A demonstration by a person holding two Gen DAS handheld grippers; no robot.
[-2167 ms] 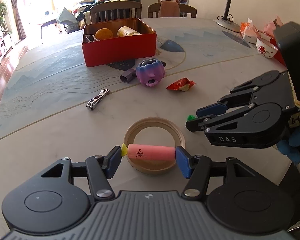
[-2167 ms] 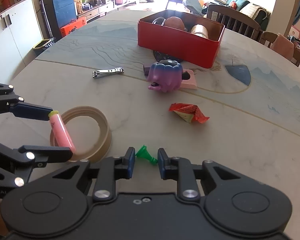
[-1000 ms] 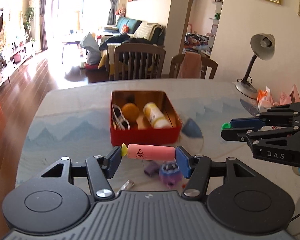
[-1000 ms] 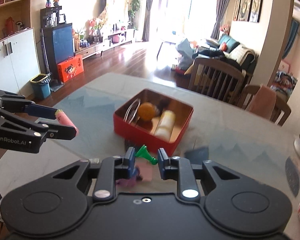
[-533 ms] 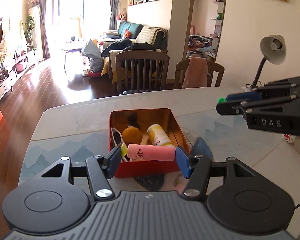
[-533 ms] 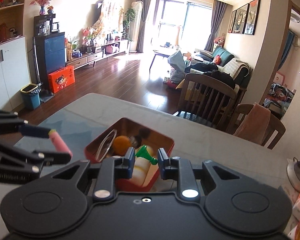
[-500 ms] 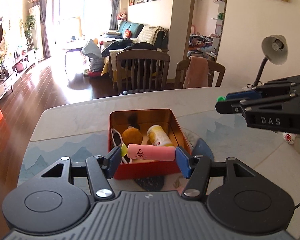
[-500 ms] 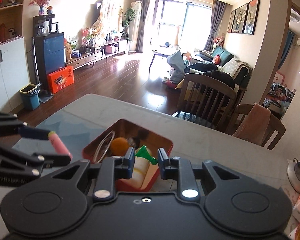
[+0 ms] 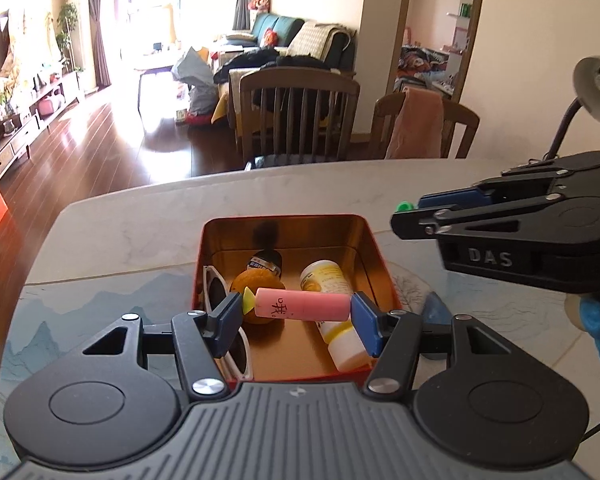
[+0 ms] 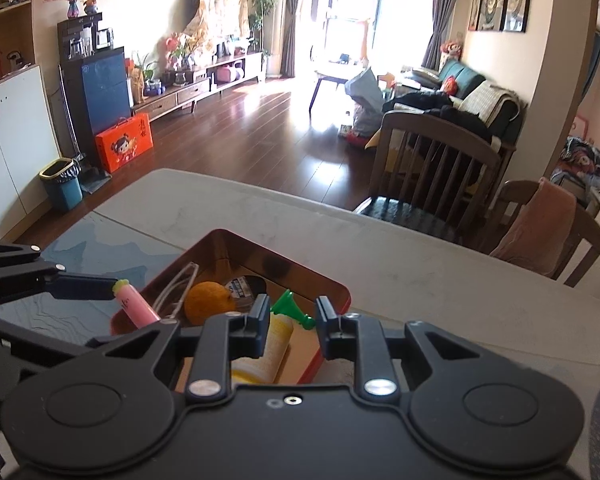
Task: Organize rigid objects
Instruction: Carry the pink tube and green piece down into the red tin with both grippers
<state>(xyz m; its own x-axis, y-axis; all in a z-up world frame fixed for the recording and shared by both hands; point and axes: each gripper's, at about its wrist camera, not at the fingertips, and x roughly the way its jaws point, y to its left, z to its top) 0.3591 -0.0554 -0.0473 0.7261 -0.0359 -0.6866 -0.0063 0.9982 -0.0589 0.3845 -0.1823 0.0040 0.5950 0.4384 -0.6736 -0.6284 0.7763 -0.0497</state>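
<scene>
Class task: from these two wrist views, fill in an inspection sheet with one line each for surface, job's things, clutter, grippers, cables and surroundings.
Surface: pale table, patterned mat.
Job's things: red tin holding orange, yellow bottle, sunglasses, dark item.
Clutter: blue shape beside tin; lamp.
Grippers: left gripper shut on pink tube; right gripper shut on green piece; both over tin.
Cables: thin one at lower right.
Surroundings: chairs, sofa, wood floor.

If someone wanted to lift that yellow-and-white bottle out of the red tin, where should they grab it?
Judging from its pose, across the middle of its body, coming straight down from above. The yellow-and-white bottle lies on its side in the red tin, close along the right wall, so jaws should straddle its round sides. The orange and sunglasses lie to its left, leaving some room there.
</scene>
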